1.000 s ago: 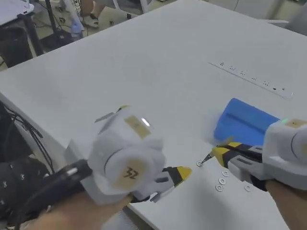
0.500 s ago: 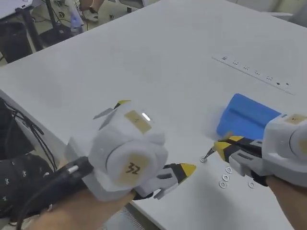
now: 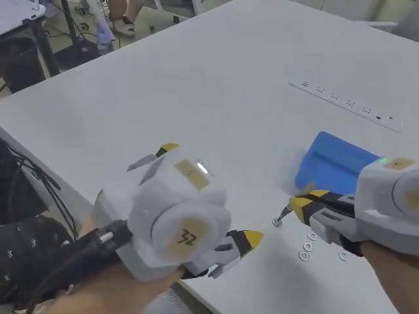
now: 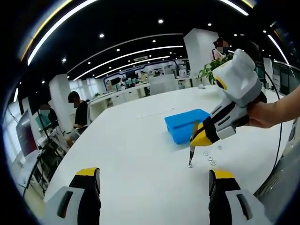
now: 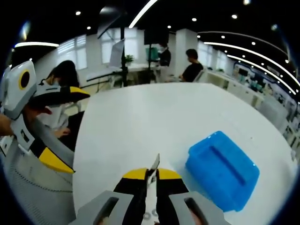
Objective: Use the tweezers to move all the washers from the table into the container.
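My right gripper point(image 3: 304, 201) is shut on thin metal tweezers point(image 3: 284, 213), whose tip rests at a lone washer point(image 3: 277, 223) on the white table point(image 3: 216, 91). Several more washers point(image 3: 306, 247) lie close together just right of it. The blue container point(image 3: 334, 167) stands right behind the tweezers. In the right gripper view the shut right gripper point(image 5: 150, 174) pinches the tweezers point(image 5: 155, 162), with the container point(image 5: 222, 171) to the right. My left gripper point(image 3: 211, 193) hovers open and holds nothing, left of the washers. Its own view shows the left gripper point(image 4: 153, 174), the tweezers point(image 4: 192, 149) and the washer point(image 4: 190, 165).
A flush strip of sockets point(image 3: 344, 103) runs across the table behind the container. The table's near edge point(image 3: 163, 288) passes under my left gripper. Beyond the far edge stand chairs and equipment point(image 3: 78, 33). People sit at desks in the background.
The tweezers' tip stays at the same lone washer. The head camera has shifted a little, and both grippers have barely moved.
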A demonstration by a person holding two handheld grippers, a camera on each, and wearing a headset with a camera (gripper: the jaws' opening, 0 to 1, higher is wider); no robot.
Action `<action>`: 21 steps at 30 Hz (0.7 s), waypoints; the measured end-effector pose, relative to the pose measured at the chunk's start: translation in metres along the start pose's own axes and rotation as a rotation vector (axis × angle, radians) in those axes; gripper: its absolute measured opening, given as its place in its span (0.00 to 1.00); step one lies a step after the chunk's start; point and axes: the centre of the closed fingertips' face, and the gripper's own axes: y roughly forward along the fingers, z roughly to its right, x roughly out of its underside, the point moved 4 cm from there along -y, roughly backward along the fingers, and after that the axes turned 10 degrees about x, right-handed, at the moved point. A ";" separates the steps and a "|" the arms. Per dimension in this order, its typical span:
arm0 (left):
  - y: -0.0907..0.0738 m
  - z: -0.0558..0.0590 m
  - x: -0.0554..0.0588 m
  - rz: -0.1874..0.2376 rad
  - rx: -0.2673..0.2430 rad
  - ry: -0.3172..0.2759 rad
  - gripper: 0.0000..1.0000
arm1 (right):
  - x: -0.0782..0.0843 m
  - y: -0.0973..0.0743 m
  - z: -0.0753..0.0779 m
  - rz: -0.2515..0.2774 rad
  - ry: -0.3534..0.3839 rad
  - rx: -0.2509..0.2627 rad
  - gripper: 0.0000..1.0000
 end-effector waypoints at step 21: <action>-0.001 -0.001 0.002 -0.014 -0.013 0.016 0.98 | -0.001 -0.002 -0.001 -0.009 -0.025 0.000 0.02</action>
